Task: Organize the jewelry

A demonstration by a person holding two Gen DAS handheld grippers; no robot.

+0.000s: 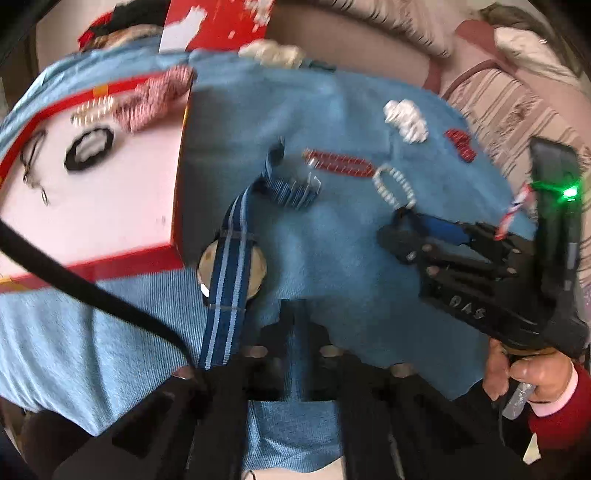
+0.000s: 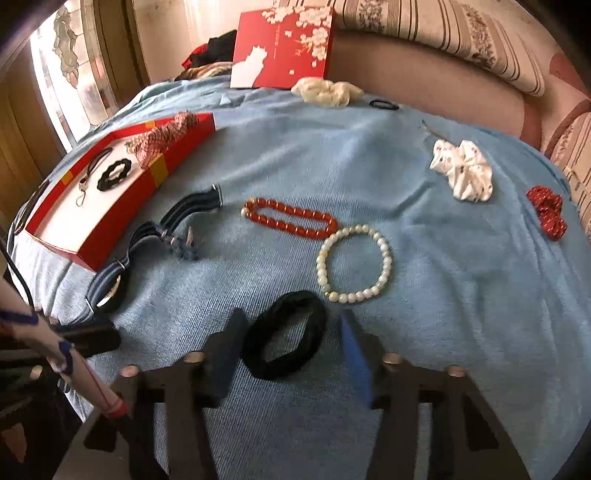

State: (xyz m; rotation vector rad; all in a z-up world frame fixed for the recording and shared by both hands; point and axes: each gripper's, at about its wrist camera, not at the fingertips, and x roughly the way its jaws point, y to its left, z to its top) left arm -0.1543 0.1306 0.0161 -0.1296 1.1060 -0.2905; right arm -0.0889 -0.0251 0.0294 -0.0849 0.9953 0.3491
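Note:
A red tray box (image 2: 85, 251) with a white floor (image 1: 110, 199) holds a black scrunchie (image 2: 112, 176), a checked red scrunchie (image 2: 162, 140) and a thin cord. A watch with a blue striped strap (image 1: 231, 266) lies beside the box; it also shows in the right wrist view (image 2: 110, 284). My left gripper (image 1: 295, 325) is open just behind the watch. My right gripper (image 2: 291, 332) is open around a black hair tie (image 2: 284, 334) on the blue cloth. A red bead bracelet (image 2: 291, 218) and a white pearl bracelet (image 2: 354, 262) lie ahead of it.
A white scrunchie (image 2: 463, 170) and a red scrunchie (image 2: 548, 212) lie at the right. A cream scrunchie (image 2: 325, 90), a thin black hair band (image 2: 384, 105) and the red box lid (image 2: 284, 48) stand at the back. A sofa with striped cushions (image 2: 443, 26) borders the cloth.

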